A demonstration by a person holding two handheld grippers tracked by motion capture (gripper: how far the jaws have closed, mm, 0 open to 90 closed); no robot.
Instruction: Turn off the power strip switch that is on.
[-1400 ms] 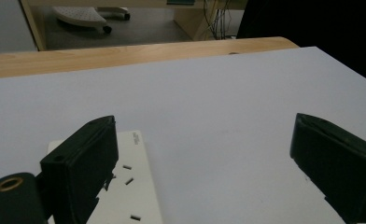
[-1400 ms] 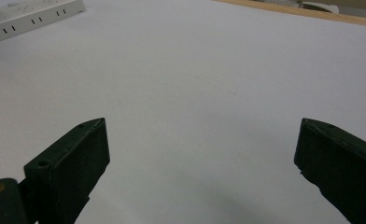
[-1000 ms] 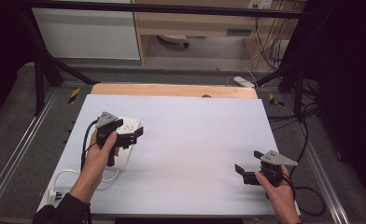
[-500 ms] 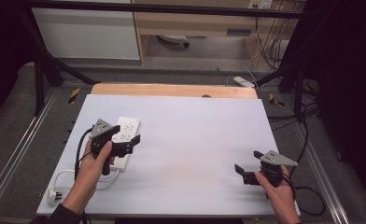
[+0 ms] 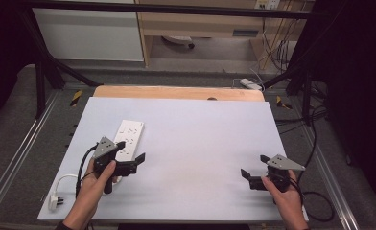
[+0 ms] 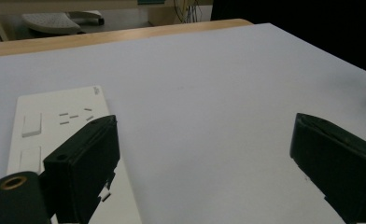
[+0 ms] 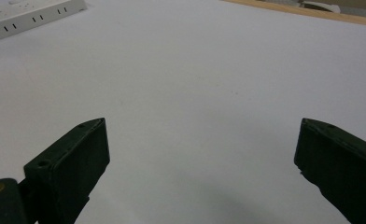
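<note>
Step in hand: the white power strip (image 5: 128, 139) is judged to be the thing being worked on; it is lying flat on the left part of the white table sheet (image 5: 200, 143), and the left gripper (image 5: 131, 156) is held just at its near end, over the sheet.
Left gripper jaws: they are seen wide apart in the left gripper view, with nothing between them; one jaw is placed over the near end of the power strip (image 6: 55, 140), the other over bare sheet.
Right gripper (image 5: 248, 177): it is held low at the right near part of the table, well apart from the strip; its jaws are spread and nothing is clamped.
Strip as seen from the right: it is caught at the far top-left corner of the right gripper view (image 7: 31, 16), its socket slots facing up.
Cord and plug: a white cord is led off the near end toward a plug (image 5: 55, 201) lying at the near left corner of the sheet.
Next move, as judged: either the strip's end must be brought between the left jaws, or the plug must be reached for; which one cannot be told.
Containers: none are seen on the table, so nothing is held in any.
</note>
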